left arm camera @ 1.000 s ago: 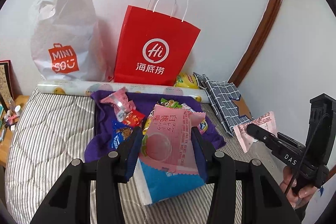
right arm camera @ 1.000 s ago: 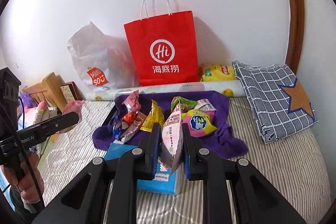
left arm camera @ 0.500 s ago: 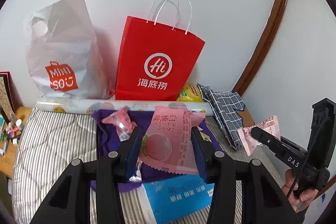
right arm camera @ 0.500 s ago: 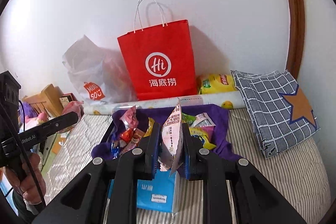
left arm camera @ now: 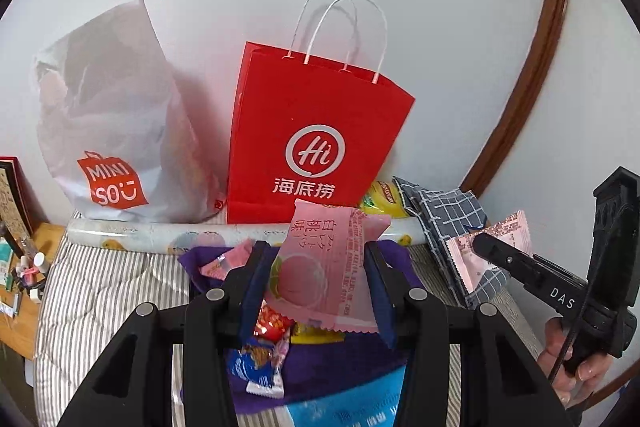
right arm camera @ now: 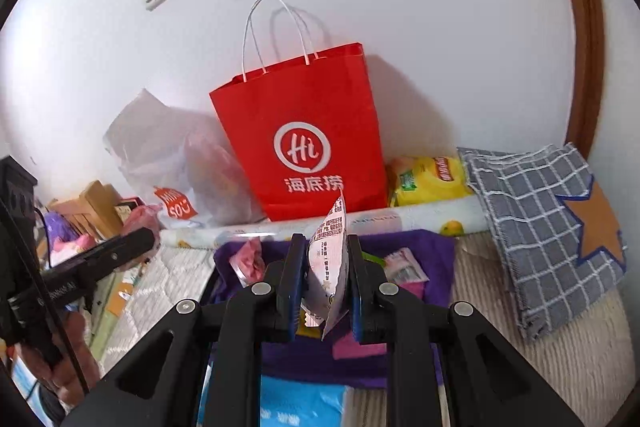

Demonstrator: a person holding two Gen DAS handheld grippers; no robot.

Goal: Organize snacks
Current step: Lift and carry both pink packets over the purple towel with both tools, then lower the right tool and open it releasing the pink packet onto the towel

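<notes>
The pink packet (left arm camera: 320,267) sits flat between the fingers of the left claw (left arm camera: 316,291), which is closed on its two side edges, lifted above the purple cloth (left arm camera: 200,259) on the bed (left arm camera: 100,291). It looks like thin, glossy film with crimped, zigzag ends: light, limp and slippery, likely to buckle or slide, so a hold across the sealed edge seems safer than on the puffed middle. The right claw (right arm camera: 322,279) is pinched on a second packet (right arm camera: 328,267), seen edge-on and standing upright, also above the cloth. More wrapped snacks (left arm camera: 260,355) lie scattered on the soft, rumpled cloth, with a blue box (left arm camera: 352,403) just in front of it. Behind, a stiff red paper bag (left arm camera: 316,135) with string handles stands open against the wall, a crinkly grey plastic bag (left arm camera: 116,131) beside it, and a patterned roll (left arm camera: 160,235) lies along their feet. A folded checked blanket (right arm camera: 548,227) rests on the striped, quilted bed at the right.
</notes>
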